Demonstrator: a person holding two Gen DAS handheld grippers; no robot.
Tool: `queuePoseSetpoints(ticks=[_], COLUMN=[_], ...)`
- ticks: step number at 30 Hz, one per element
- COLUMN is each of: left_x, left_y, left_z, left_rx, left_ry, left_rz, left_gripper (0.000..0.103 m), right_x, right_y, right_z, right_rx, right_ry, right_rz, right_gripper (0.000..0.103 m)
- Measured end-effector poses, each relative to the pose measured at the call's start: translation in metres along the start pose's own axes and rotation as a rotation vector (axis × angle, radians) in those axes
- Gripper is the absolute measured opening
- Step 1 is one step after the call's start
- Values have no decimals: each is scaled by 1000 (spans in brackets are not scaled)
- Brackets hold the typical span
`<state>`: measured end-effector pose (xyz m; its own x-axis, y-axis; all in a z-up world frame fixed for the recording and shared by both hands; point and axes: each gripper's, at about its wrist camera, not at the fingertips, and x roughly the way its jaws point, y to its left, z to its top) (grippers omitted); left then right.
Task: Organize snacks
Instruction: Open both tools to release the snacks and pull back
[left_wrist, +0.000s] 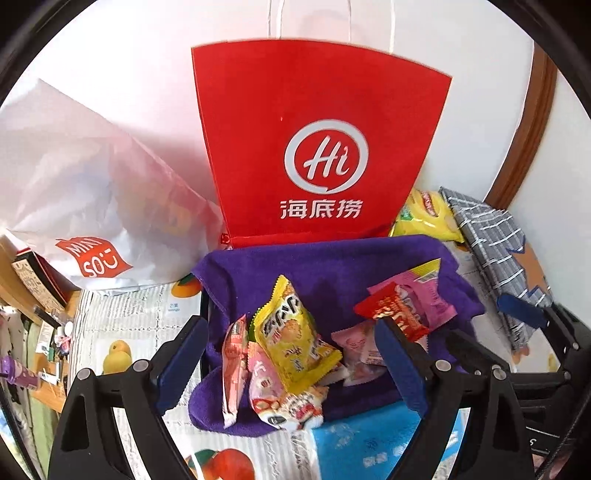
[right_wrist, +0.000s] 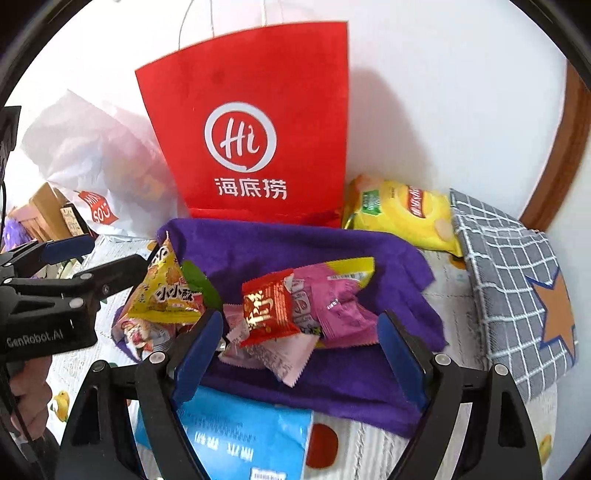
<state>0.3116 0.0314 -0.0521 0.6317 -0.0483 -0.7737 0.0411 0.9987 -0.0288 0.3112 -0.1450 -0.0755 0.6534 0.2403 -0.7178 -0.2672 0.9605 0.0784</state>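
A pile of small snack packets lies on a purple towel (left_wrist: 325, 258) (right_wrist: 280, 243). A yellow biscuit packet (left_wrist: 291, 332) (right_wrist: 166, 291) leans upright on the left of the pile. A red packet (left_wrist: 397, 314) (right_wrist: 269, 310) and pink packets (left_wrist: 421, 295) (right_wrist: 332, 306) lie on the right. My left gripper (left_wrist: 295, 354) is open just above the pile, its fingers either side of the yellow packet. My right gripper (right_wrist: 299, 354) is open, straddling the red packet. The left gripper also shows in the right wrist view (right_wrist: 92, 258).
A red paper bag (left_wrist: 317, 147) (right_wrist: 251, 122) stands behind the towel against the wall. A white Miniso bag (left_wrist: 92, 206) (right_wrist: 96, 162) lies left. A yellow chips bag (right_wrist: 402, 218) and a grey checked cloth bag (right_wrist: 517, 288) lie right. A blue packet (right_wrist: 243, 439) lies in front.
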Motion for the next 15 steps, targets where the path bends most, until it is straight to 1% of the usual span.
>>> queuePoseSetpoints(ticks=[6, 9, 12, 14, 15], left_x=[-32, -46, -61, -70, -76], left_y=[-11, -15, -21, -22, -23], left_z=[-7, -17, -32, -40, -46], left_rx=[11, 3, 17, 17, 17], left_ry=[-51, -54, -58, -61, -64], left_rz=[-10, -34, -36, -33, -34], left_gripper=[91, 91, 91, 91, 91], right_x=[-32, -52, -70, -84, -89], right_y=[-8, -14, -19, -21, -21], right_z=[-12, -23, -33, -42, -46], right_rx=[29, 43, 59, 62, 62], right_ry=[-28, -46, -64, -83, -90], right_rz=[-10, -23, -40, -47, -48], right_gripper=[85, 85, 87, 92, 92])
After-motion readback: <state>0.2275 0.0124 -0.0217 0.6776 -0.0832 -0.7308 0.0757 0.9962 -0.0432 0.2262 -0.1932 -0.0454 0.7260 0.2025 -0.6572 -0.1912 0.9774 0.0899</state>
